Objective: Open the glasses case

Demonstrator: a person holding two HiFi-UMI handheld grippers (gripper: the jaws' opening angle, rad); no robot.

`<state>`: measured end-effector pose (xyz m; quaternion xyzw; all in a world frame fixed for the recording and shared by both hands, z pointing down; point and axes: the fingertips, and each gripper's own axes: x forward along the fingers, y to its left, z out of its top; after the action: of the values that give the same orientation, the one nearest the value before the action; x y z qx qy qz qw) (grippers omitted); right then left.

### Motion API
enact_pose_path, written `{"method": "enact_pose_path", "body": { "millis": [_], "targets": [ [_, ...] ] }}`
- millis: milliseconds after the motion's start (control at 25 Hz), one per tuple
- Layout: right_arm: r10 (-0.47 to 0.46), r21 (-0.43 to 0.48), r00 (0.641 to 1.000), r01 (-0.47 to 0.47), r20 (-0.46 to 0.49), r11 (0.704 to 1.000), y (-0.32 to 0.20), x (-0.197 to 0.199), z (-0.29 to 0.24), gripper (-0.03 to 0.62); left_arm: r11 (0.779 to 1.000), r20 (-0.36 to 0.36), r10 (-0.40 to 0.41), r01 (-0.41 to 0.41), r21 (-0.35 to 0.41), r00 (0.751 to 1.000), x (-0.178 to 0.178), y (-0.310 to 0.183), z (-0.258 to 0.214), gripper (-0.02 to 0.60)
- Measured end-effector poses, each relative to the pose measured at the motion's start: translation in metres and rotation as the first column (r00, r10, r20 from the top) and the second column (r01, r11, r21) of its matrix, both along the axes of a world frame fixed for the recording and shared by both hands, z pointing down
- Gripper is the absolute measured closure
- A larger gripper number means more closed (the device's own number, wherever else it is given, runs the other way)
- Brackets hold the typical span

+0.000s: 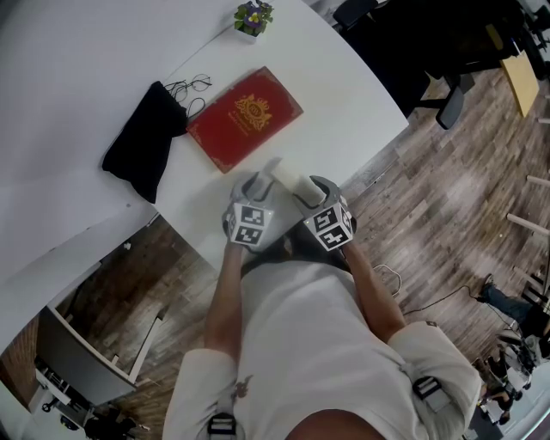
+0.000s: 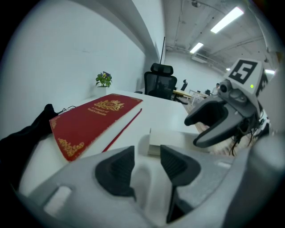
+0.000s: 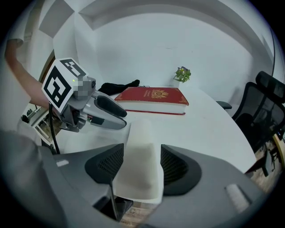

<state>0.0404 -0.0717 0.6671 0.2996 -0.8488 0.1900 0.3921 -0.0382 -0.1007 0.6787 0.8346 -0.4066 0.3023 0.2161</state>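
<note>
A white glasses case hangs just over the near edge of the white table, held between both grippers. In the left gripper view, one rounded end of the case sits between the dark pads of my left gripper, which is shut on it. The rest of the case reaches toward my right gripper. In the right gripper view, the case fills the gap of my right gripper, with both pads against its sides. My left gripper holds the far end.
A red book lies just beyond the case, with a black pouch and wire-framed glasses to its left. A small potted plant stands at the table's far edge. Office chairs stand on the wooden floor to the right.
</note>
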Motion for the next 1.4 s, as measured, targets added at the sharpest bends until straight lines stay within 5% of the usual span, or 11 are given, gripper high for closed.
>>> {"method": "enact_pose_path", "body": {
  "millis": [760,1400],
  "targets": [
    [-0.050,-0.034,0.996,0.048,-0.071,0.998,0.007,-0.003,0.027,0.264,0.998,0.024,0.008,-0.006,-0.057,1.000,0.006,0.004,0.019,0.400],
    [-0.062,-0.024,0.989,0.059,-0.136,0.998,0.009,-0.002,0.041,0.267,0.997,0.025,0.014,-0.012,-0.076,1.000,0.009,0.004,0.028,0.400]
  ]
}}
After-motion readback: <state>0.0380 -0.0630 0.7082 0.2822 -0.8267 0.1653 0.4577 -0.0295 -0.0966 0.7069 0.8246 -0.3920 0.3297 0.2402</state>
